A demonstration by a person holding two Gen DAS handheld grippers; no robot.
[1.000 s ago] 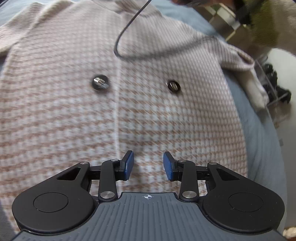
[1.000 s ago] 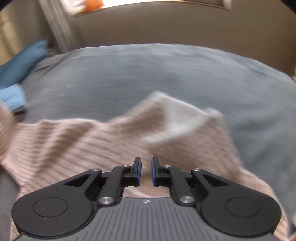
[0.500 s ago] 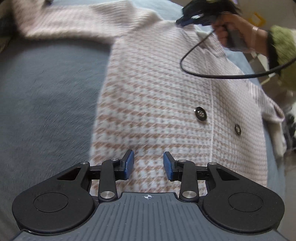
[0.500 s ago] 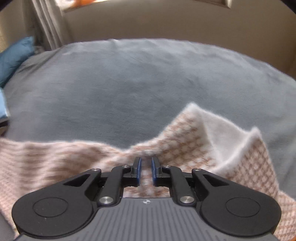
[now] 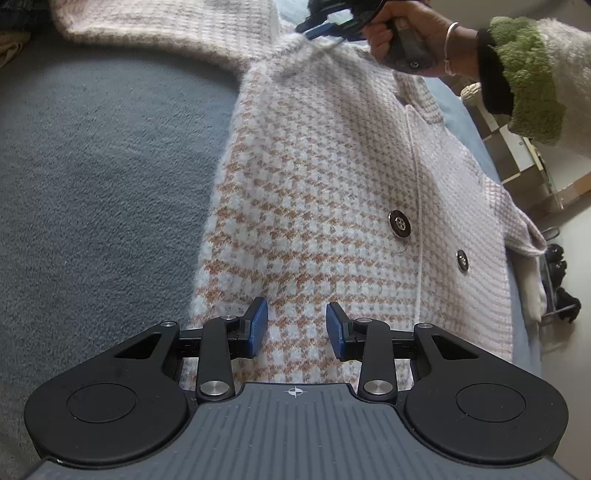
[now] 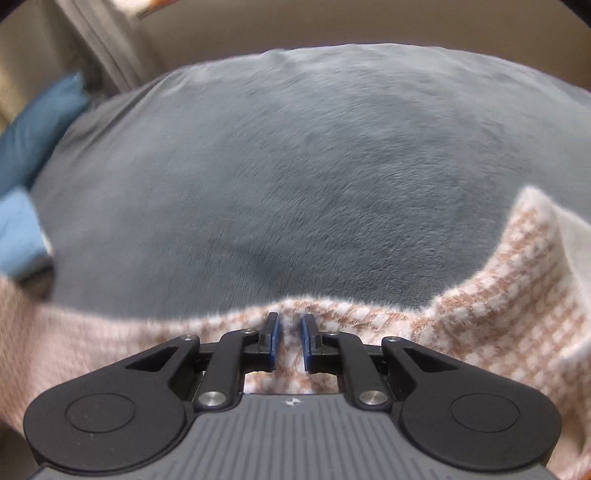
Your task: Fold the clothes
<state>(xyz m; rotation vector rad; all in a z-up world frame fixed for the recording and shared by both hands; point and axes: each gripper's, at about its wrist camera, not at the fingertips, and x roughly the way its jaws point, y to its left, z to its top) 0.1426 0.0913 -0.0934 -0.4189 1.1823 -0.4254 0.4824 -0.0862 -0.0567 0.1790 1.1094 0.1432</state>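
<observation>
A pink-and-tan houndstooth jacket [image 5: 332, 184] lies front-up on a grey bed cover [image 5: 103, 184], with two dark buttons [image 5: 399, 222] near its front opening. My left gripper [image 5: 296, 326] hovers open over the hem, close to the jacket's left side edge, with nothing pinched. At the far end, a person's hand [image 5: 417, 33] holds my right gripper [image 5: 314, 31] at the shoulder seam, where the knit peaks up toward its tips. In the right wrist view, my right gripper [image 6: 290, 328] stands nearly closed on the jacket [image 6: 498, 295] edge, with fabric between the pads.
One jacket sleeve [image 5: 166, 26] stretches left across the top. The grey cover [image 6: 295, 166] spreads wide beyond the jacket. A blue pillow [image 6: 33, 140] and a light blue item [image 6: 18, 236] lie at the far left. The bed's edge, the floor and dark objects [image 5: 557, 280] are at the right.
The left gripper has swung from the middle of the jacket front to its left side and hem. The right gripper slid left along the top edge, so the collar now sits further right.
</observation>
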